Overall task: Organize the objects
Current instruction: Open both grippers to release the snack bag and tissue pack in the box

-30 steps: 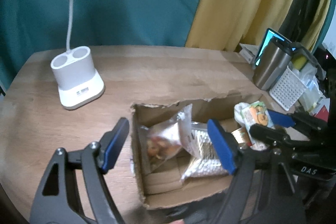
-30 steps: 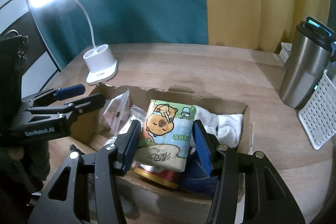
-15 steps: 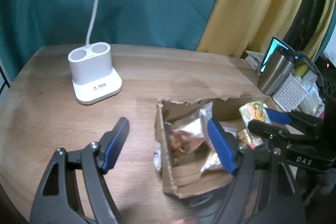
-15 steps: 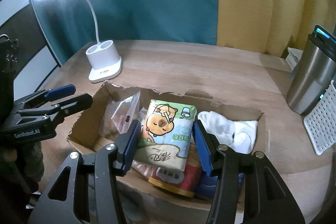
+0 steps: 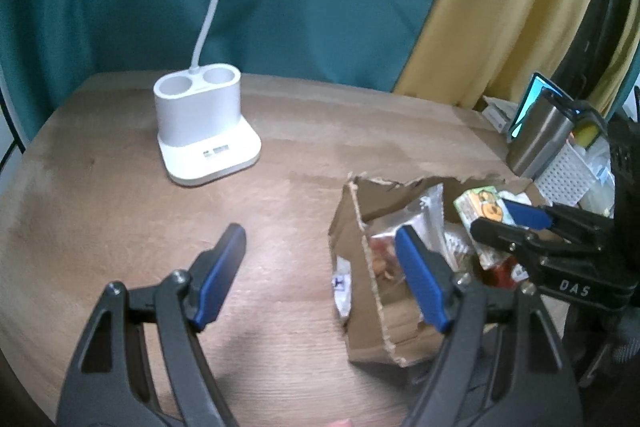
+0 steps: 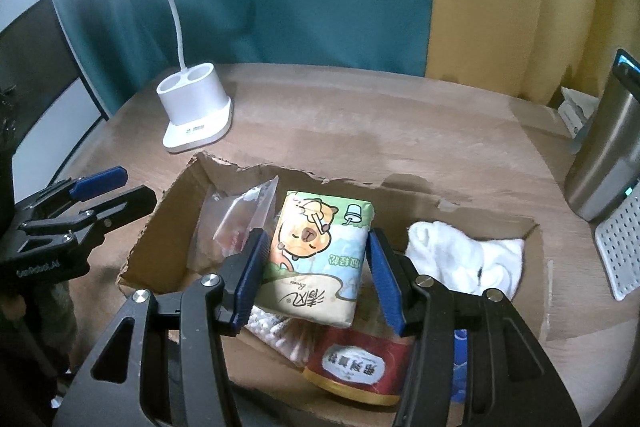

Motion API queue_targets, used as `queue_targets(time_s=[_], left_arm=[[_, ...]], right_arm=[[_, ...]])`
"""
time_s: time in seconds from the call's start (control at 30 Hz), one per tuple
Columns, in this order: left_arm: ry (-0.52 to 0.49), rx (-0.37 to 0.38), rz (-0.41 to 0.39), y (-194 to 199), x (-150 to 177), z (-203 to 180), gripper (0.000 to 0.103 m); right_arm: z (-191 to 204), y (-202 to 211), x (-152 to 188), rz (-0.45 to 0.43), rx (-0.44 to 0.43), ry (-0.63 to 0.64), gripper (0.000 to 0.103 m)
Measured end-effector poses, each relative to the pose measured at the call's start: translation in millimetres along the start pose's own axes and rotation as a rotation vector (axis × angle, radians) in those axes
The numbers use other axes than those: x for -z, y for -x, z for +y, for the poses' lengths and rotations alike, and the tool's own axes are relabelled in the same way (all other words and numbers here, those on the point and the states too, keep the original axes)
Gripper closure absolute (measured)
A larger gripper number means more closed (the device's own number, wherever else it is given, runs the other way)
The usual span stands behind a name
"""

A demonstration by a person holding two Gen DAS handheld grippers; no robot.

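Note:
My right gripper (image 6: 316,273) is shut on a tissue pack with a cartoon capybara (image 6: 320,251) and holds it above a torn cardboard box (image 6: 160,231). In the box lie a clear snack bag (image 6: 240,219), a white cloth (image 6: 464,259), a red can (image 6: 356,367) and a bag of white beads (image 6: 276,331). My left gripper (image 5: 320,267) is open and empty over the wooden table, left of the box (image 5: 360,291). The tissue pack (image 5: 480,207) and the right gripper (image 5: 520,223) show in the left wrist view.
A white lamp base (image 5: 204,131) stands on the table (image 5: 120,227) at the back left. A steel tumbler (image 6: 608,155) and a white perforated basket (image 6: 620,251) stand at the right. Teal and yellow curtains hang behind.
My right gripper has lifted the tissue pack higher above the box. My left gripper has moved left, away from the box, and stays open.

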State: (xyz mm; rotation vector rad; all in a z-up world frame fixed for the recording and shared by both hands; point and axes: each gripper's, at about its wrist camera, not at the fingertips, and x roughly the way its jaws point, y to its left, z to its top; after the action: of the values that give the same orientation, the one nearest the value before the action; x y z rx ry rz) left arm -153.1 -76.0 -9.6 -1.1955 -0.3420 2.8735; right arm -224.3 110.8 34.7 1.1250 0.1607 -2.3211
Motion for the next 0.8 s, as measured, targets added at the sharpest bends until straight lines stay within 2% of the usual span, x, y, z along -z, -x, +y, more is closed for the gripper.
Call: queue_targets(time_s=[0.37,0.8], left_arm=[[0.006,0.002,0.004,1,2,4,0.025],[-0.02,0.005,-0.017,22,11,-13,0.025]], right_arm=[[3,-9,-1,0.001,0.017,-0.013,0.048],[4,17,10,-0.024,0.034,-0.027,0.048]])
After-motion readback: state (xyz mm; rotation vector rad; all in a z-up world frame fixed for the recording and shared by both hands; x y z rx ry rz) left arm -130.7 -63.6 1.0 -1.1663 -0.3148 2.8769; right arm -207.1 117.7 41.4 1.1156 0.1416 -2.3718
